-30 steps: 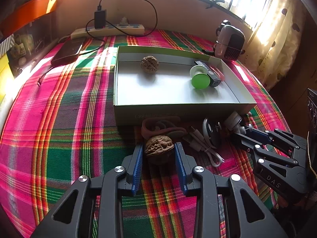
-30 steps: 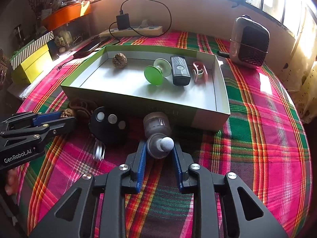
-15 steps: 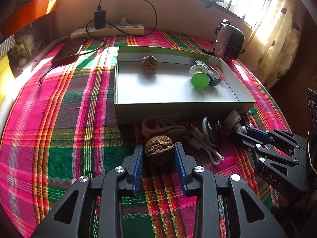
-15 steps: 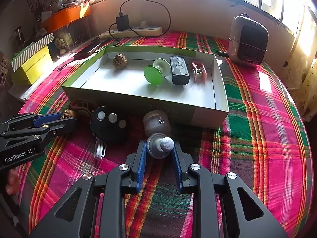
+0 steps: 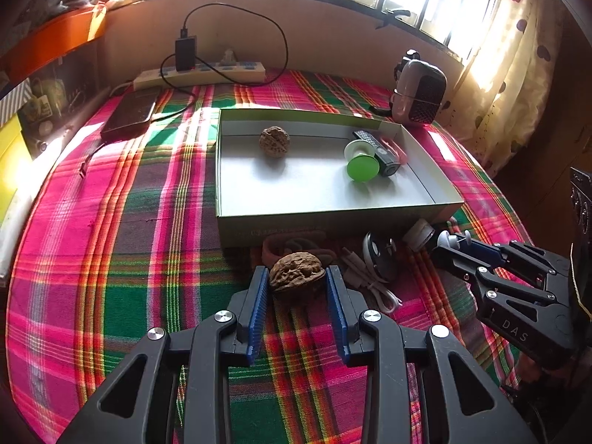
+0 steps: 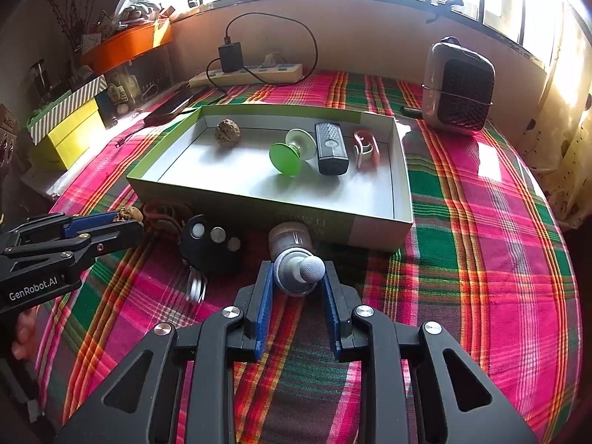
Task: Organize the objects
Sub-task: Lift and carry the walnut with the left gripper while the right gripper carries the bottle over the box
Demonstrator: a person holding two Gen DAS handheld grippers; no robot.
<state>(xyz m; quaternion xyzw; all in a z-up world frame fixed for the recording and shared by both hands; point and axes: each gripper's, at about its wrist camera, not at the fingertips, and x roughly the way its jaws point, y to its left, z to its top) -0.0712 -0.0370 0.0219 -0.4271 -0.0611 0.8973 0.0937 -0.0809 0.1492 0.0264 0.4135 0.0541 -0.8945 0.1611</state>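
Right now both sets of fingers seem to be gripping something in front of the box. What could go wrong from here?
1. The round, bumpy walnut in the left gripper might slip out when lifted.
2. The small bottle in the right gripper lies close to the box wall and could bump it on the way up.
3. The white cable beside the walnut could get dragged.

The brown rubbery strap (image 5: 292, 246) is partly hidden behind the wrinkly brown walnut (image 5: 296, 272) in the left view. The pink curved plastic clip (image 5: 394, 150) in the shallow green-edged cardboard box (image 5: 333, 218) is mostly covered by the dark grey remote (image 5: 381, 151). The print on the box's front wall is too blurred to be read. The shiny metal ring (image 6: 195, 286) under the round black key fob (image 6: 211, 244) is blurred.
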